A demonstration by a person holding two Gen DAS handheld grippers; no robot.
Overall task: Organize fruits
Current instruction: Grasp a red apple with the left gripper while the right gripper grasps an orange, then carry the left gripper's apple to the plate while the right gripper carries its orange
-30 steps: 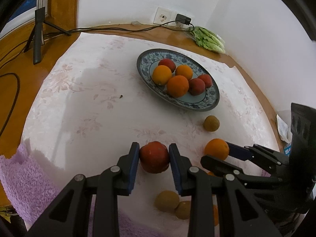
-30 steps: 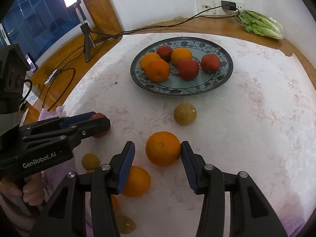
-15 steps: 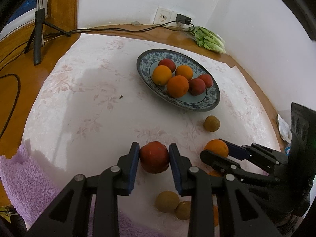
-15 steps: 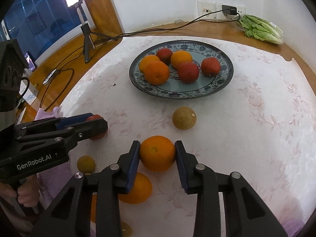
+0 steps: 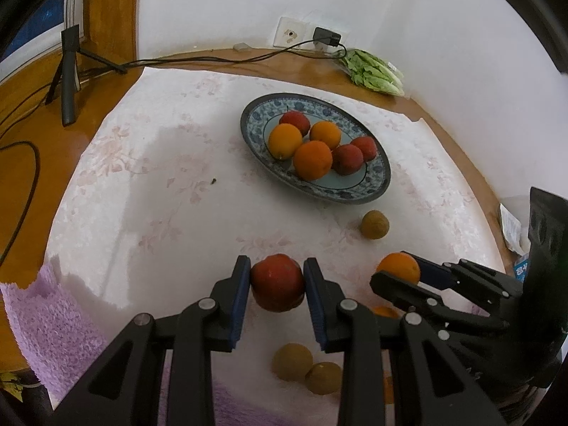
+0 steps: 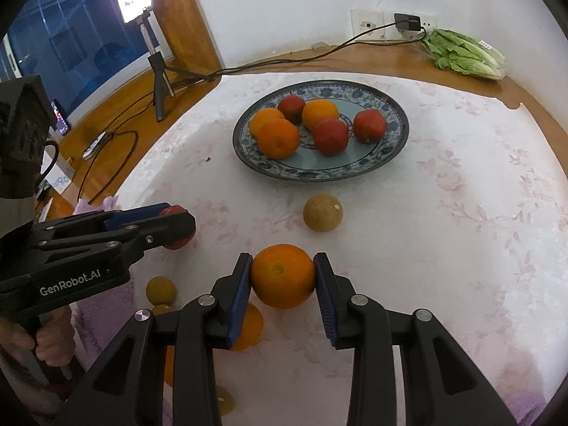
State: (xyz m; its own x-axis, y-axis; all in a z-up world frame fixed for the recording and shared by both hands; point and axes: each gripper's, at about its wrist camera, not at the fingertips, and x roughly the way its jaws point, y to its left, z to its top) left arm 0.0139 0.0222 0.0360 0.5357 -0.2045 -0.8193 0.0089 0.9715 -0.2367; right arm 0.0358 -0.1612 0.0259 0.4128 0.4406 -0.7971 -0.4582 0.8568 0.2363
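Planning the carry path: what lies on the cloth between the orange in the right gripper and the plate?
One small brownish-yellow round fruit lies between the orange and the plate; otherwise bare tablecloth. The right wrist view shows it best.

Glossy ceramic plate (image 6: 397, 149) on matt cloth (image 6: 461, 248).

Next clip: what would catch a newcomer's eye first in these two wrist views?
Each tool grips a fruit just above the white floral cloth: the left tool clamps a red apple, the right tool an orange. Behind them, mid-table, a blue-patterned plate already holds three oranges and three red apples. Small brownish fruits lie loose on the cloth, one between the plate and the tools.
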